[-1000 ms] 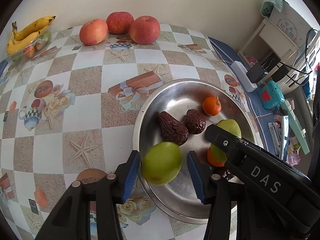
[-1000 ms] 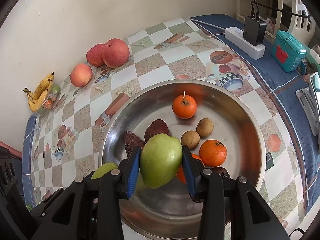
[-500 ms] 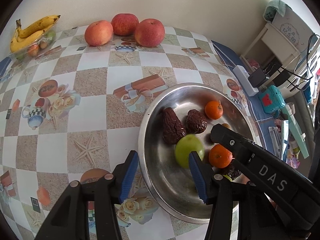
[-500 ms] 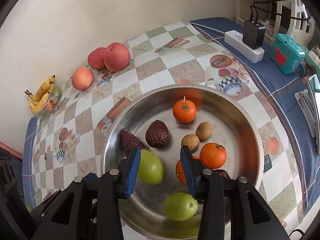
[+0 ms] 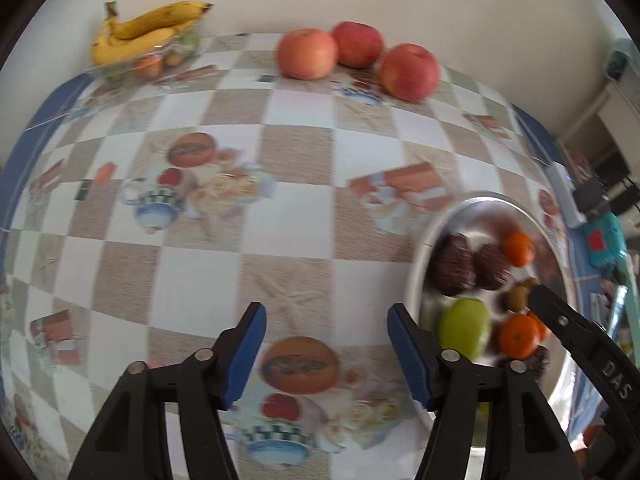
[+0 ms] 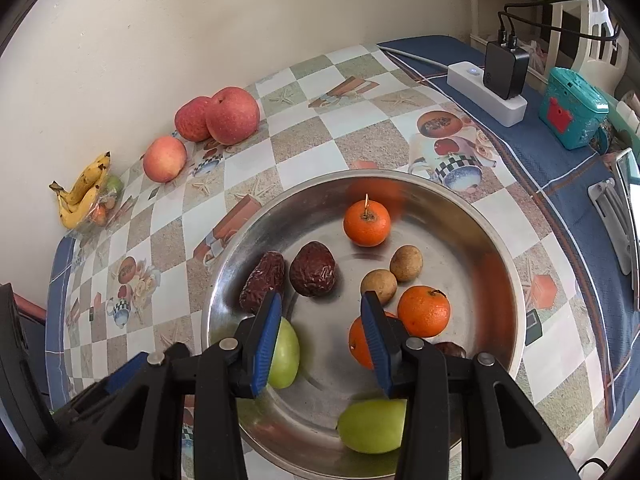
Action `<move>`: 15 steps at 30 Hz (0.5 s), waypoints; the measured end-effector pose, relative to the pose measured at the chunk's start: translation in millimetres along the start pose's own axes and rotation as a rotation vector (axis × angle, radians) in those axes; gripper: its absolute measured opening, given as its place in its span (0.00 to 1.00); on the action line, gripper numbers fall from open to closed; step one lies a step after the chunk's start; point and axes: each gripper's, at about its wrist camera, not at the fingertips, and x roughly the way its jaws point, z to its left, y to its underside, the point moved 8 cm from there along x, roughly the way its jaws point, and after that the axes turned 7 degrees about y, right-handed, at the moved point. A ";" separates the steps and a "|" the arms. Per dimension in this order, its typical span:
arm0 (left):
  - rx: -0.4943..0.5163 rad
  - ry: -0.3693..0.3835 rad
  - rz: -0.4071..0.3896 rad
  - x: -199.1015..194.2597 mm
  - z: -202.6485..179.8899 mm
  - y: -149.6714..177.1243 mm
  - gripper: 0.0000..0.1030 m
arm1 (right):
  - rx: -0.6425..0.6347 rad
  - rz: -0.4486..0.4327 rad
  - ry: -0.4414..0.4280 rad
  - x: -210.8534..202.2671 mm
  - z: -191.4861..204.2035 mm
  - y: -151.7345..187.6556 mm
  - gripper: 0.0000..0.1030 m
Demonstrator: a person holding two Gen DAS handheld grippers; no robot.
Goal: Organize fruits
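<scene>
A steel bowl (image 6: 496,248) holds two green fruits (image 6: 285,354) (image 6: 372,426), three oranges (image 6: 367,220), two dark dates (image 6: 313,269) and two small brown fruits (image 6: 406,263). My right gripper (image 6: 320,338) is open and empty above the bowl's near part. My left gripper (image 5: 326,350) is open and empty over the tablecloth, left of the bowl (image 5: 424,240). Three red apples (image 5: 307,59) and a banana bunch (image 5: 144,30) lie at the table's far edge by the wall.
The table has a checked patterned cloth (image 5: 280,152). A white power strip with a black charger (image 6: 486,92) and a teal box (image 6: 572,110) sit on the blue cloth to the right. A bag of small fruit (image 5: 160,62) lies under the bananas.
Both grippers have let go of their green fruits, which now lie in the bowl. My left gripper has swung left, away from the bowl and over the tablecloth. My right gripper has stayed above the bowl.
</scene>
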 end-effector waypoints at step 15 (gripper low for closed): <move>0.054 -0.262 -0.105 -18.3 53.2 -24.6 1.00 | -0.194 -0.020 0.050 8.2 34.2 10.7 0.68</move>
